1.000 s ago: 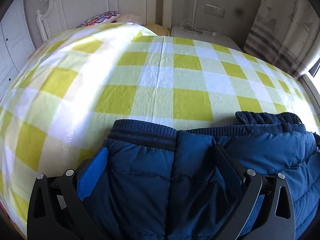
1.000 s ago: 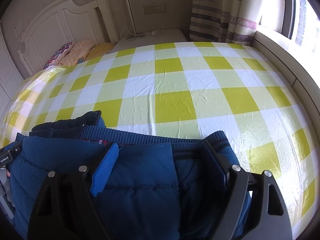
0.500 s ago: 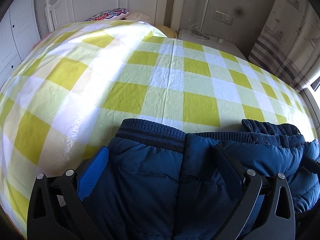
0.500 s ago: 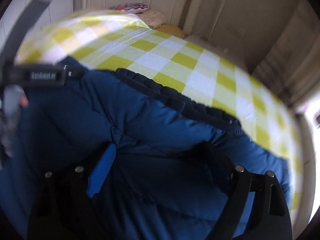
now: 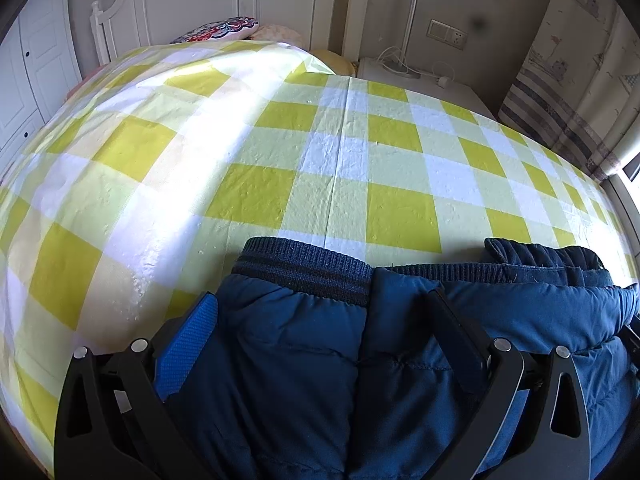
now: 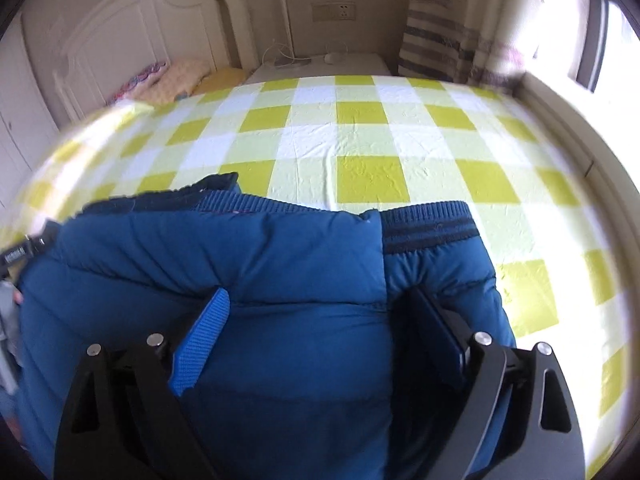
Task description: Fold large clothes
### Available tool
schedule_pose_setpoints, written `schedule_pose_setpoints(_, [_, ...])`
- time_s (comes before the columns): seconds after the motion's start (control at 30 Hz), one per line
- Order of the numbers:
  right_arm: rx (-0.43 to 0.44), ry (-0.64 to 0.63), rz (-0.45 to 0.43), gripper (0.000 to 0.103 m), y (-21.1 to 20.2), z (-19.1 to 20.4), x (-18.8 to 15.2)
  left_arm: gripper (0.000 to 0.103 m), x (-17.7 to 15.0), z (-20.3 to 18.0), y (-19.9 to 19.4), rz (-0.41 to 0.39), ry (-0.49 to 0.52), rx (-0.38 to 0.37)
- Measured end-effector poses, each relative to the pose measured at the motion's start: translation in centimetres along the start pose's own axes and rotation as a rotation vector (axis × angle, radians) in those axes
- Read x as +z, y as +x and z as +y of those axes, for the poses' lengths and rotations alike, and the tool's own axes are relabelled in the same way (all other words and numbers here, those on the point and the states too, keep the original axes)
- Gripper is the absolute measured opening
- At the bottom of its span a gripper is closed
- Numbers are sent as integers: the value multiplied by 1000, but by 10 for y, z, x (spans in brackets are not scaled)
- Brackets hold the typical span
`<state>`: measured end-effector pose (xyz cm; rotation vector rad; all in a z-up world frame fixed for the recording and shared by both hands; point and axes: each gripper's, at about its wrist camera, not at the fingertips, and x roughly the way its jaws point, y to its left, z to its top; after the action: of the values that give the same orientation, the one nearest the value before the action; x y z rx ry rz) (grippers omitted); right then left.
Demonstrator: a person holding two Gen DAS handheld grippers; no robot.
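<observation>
Right gripper (image 6: pixel 320 332) jaws spread wide, just been opening; padded blue jacket (image 6: pixel 288 272) bulges between fingers, firm pinch not confirmed. Left gripper (image 5: pixel 324 328) jaws likewise wide over jacket (image 5: pixel 304 360); grip cannot be told. Jacket laid folded at near edge of yellow checked bedsheet (image 5: pixel 280 152). Ribbed hem (image 5: pixel 304 260) seen beyond fingers. Headboard (image 6: pixel 132 36) and curtain (image 5: pixel 560 80) noted farthest.

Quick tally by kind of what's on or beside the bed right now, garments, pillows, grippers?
Blue puffer jacket: 1
Pillows at the headboard: 3, a patterned pillow, a pale pillow, a yellow pillow
Grippers: 2, left gripper, right gripper
Total: 6
</observation>
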<state>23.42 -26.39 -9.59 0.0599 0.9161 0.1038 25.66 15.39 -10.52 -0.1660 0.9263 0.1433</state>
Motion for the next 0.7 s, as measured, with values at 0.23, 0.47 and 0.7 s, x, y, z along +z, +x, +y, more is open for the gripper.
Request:
schedule_pose_setpoints(0.23, [57, -150, -165, 90, -70, 43, -13, 99, -31, -35, -101, -248, 94, -94])
schedule_pose_setpoints(0.47, [52, -333, -22, 98, -36, 94, -44, 99, -76, -96, -46, -72, 322, 2])
schedule_pose_setpoints(0.7, [53, -277, -34, 99, -40, 76, -40, 99, -71, -78, -54, -78, 268, -24])
